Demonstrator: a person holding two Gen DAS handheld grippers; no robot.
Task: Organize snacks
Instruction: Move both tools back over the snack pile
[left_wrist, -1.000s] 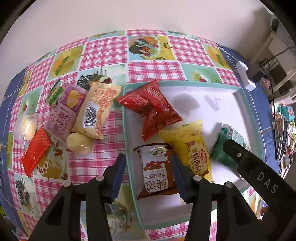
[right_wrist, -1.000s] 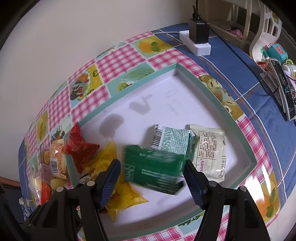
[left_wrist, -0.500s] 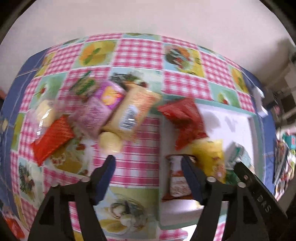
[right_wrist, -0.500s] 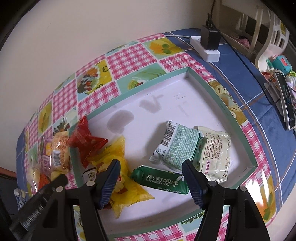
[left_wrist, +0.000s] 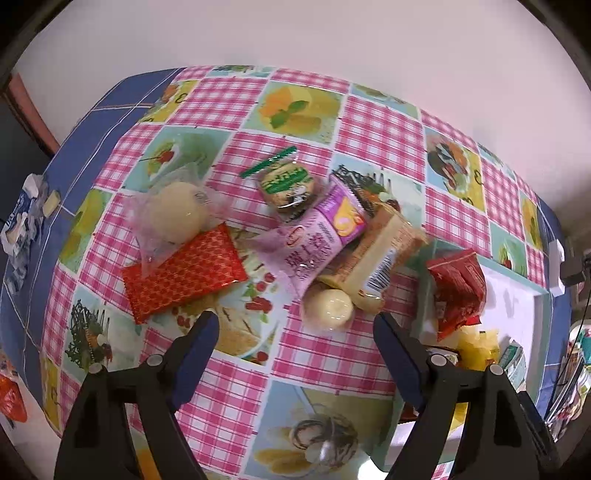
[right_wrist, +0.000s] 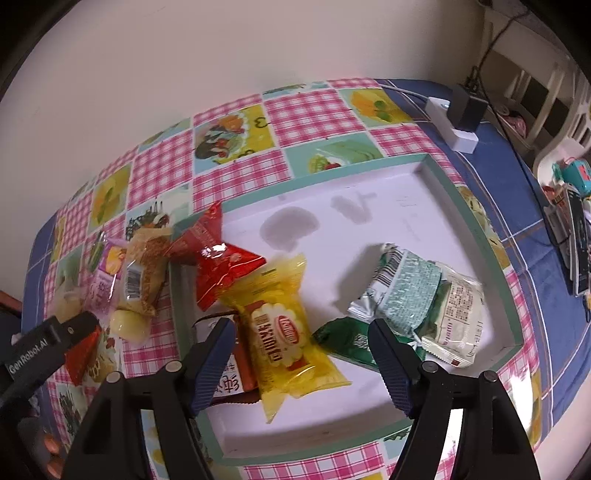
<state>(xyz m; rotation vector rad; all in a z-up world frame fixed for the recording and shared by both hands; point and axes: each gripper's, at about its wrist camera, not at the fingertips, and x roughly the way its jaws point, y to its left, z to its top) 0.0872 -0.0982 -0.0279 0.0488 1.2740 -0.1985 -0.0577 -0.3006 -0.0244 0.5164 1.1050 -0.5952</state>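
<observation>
While both of my tongs hang over the checked tablecloth (left_wrist: 380, 129), neither one holds anything. My left gripper (left_wrist: 295, 330) has its blue-padded jaws spread wide above the loose pile of snacks that lies outside the tray. Just ahead of that gap sits a small round pale-yellow sweet (left_wrist: 328, 308), touching the end of a tan packet with a barcode (left_wrist: 380, 258). A pink-and-purple pouch (left_wrist: 317, 243) leans across that tan packet, and a green-labelled biscuit pack (left_wrist: 286, 182) lies just behind it. Farther to the left, a flat red-orange packet (left_wrist: 184, 275) rests under the edge of a clear bag holding a pale round bun (left_wrist: 177, 214).

My right gripper (right_wrist: 301, 341) is also spread wide, over the white tray with a green rim (right_wrist: 476, 236). Between its jaws lies a yellow packet (right_wrist: 284, 332), lengthwise (its printed face up). A brown packet (right_wrist: 236, 373) sits partly behind my left-hand finger, and a dark green packet (right_wrist: 347, 341) pokes out by the other finger. A crinkled red packet (right_wrist: 218, 258) straddles the tray's near-left rim. Toward the right side of the tray, a pale-green packet (right_wrist: 406, 291) overlaps a cream packet (right_wrist: 460, 317).

A white power strip with a black plug (right_wrist: 461, 118) sits on the blue cloth beyond the tray.
</observation>
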